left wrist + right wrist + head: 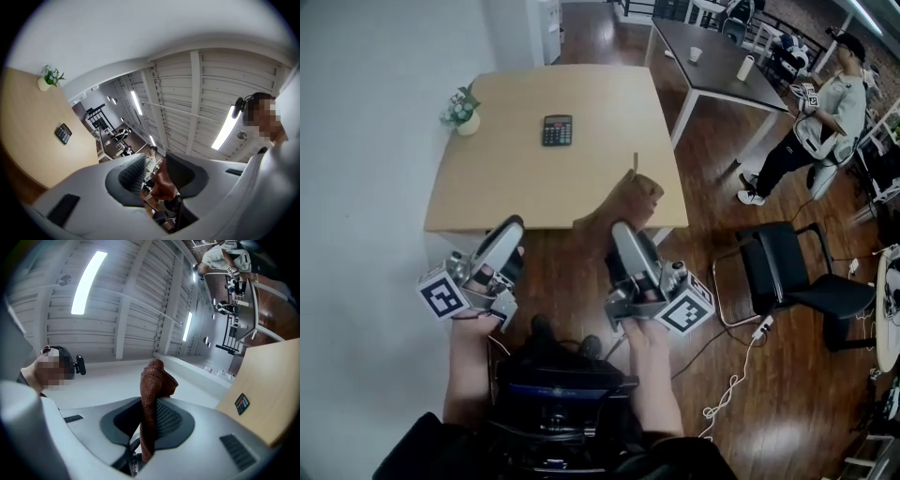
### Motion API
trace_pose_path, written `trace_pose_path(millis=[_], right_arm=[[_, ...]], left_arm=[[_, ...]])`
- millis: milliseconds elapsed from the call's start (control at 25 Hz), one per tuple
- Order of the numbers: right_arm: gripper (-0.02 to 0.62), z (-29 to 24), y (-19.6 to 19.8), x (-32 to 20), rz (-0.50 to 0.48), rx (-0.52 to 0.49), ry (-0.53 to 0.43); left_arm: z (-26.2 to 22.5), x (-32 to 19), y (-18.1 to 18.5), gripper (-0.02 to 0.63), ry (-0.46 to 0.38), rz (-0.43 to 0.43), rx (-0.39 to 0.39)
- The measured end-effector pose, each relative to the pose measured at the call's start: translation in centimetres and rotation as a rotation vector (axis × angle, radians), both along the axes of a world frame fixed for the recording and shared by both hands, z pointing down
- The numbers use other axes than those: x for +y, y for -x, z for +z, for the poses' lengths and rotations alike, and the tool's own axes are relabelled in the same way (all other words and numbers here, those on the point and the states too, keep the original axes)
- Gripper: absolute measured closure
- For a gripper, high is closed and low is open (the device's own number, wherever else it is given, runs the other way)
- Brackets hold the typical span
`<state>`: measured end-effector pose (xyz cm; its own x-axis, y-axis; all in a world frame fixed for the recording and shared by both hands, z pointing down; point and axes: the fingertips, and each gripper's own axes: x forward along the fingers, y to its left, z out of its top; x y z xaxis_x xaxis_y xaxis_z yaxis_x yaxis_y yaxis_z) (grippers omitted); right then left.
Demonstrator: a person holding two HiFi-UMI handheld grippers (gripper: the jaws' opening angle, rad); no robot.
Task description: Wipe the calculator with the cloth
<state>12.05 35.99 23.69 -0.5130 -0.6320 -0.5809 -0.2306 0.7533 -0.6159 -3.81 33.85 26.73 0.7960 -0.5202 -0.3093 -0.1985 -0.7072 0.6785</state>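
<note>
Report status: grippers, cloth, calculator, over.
Left gripper open, empty. Right gripper shut on cloth. Calculator on table, untouched. Plant at far corner, not in the way.

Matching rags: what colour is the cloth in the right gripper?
The cloth is reddish brown; best in right gripper view.

Room stock: pale square wooden table [581, 178] beside a plain white wall [356, 112], with a small white pot of green and white flowers [465, 114] near its far left corner. Dark glossy wood-plank floor [787, 403]. Dark rectangular table [722, 70] beyond, bearing a white cup [696, 54]. Black metal-framed chair [792, 272] at right. White power strip [760, 328] with cable on the floor. White slatted ceiling [187, 93] with long fluorescent tube lights [226, 127], lit.
</note>
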Motion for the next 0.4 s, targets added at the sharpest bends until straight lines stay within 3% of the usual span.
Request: trace_pose_path(millis=[240,400], right_arm=[[0.537,-0.7,-0.8,-0.3,0.024,0.016,-0.017],[0.537,-0.1,0.0,0.0,-0.015,0.004,0.006]], left_arm=[[-1.6,0.1,-1.2,0.492,-0.025,0.022,0.042],[-1.1,0.3,-1.5,0.497,-0.012,0.023,0.056]])
